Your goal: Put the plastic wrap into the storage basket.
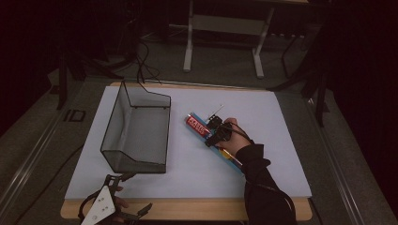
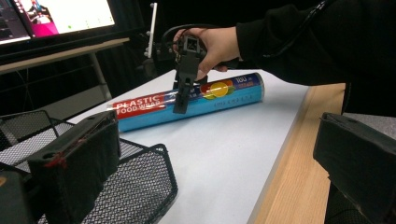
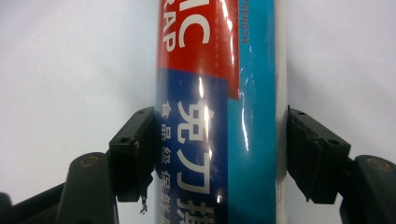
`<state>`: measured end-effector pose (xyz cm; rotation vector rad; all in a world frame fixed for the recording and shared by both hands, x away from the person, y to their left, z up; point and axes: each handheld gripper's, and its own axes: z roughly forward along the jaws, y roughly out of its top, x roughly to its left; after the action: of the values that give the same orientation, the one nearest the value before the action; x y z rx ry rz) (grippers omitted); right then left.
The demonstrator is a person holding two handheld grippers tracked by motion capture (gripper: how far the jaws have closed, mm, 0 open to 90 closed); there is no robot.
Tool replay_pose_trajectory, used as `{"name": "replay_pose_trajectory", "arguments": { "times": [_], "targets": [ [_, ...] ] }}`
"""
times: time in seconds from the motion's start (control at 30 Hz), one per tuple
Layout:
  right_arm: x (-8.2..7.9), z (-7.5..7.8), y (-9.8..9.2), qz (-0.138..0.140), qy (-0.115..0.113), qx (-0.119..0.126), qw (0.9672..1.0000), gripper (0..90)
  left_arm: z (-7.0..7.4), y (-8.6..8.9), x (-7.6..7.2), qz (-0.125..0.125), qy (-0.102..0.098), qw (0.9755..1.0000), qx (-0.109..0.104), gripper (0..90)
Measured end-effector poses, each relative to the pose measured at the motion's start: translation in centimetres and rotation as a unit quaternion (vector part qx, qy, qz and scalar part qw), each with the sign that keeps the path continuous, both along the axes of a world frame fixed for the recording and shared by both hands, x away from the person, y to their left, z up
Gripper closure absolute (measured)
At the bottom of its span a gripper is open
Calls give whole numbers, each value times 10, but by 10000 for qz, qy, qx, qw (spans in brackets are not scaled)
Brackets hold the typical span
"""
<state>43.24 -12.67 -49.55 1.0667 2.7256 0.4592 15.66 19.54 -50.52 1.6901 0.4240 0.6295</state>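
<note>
**Wrap box gripped, lift still to come**

Right tongs (image 1: pixel 215 131) closed across the box of food wrap (image 2: pixel 187 102), approx mid-length, pads pressed on both long sides (right gripper view: left pad (image 3: pixel 135 154) flush w/ the box, right pad at the pale edge). Clamped tight on the box, not loose round it. Box lay flat on the white mat (image 1: pixel 263 122), right of centre, slanted from far-left to near-right, red end toward the far side. Looked to rest on the mat, no lift visible.

Left tongs (image 1: pixel 123 177) parked at the near-left edge of the table (image 1: pixel 187 211), just beside the near corner of the wire basket (image 1: pixel 136 136). Jaws stood wide apart in the left gripper view, nothing between them.

Basket sat left of the box, well apart from it, open top, no contents seen.

Step in hand, judged: grasp done, pick-up about to begin; basket the likely destination.

Next move, judged:
- Straight lift first, box kept level; long box gripped near mid, so some tilt poss.
- Carry left over the basket rim, box turned to match the basket's long axis.
- Lower in before release; glossy film wrap on the box, slip risk if grip eased early.
</note>
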Motion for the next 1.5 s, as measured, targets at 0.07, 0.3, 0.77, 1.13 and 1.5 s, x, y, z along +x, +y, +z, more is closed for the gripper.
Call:
{"name": "replay_pose_trajectory", "arguments": {
  "times": [0.07,0.3,0.77,1.13,1.5],
  "targets": [
    [0,0,0,1,-4,-6,10000,315,0,0,0,0,0,10000,4,14],
    [3,2,-2,48,173,52,9998,303,0,0,0,12,1,10000,-20,14],
    [4,-2,1,80,549,-39,9985,102,0,0,-1,0,2,10000,0,14],
    [5,-8,0,35,527,-346,9980,221,0,0,-2,-3,1,10000,3,14],
    [3,-11,6,-76,745,-633,9952,315,-1,-1,-1,2,19,10000,27,14]
  ]
}}
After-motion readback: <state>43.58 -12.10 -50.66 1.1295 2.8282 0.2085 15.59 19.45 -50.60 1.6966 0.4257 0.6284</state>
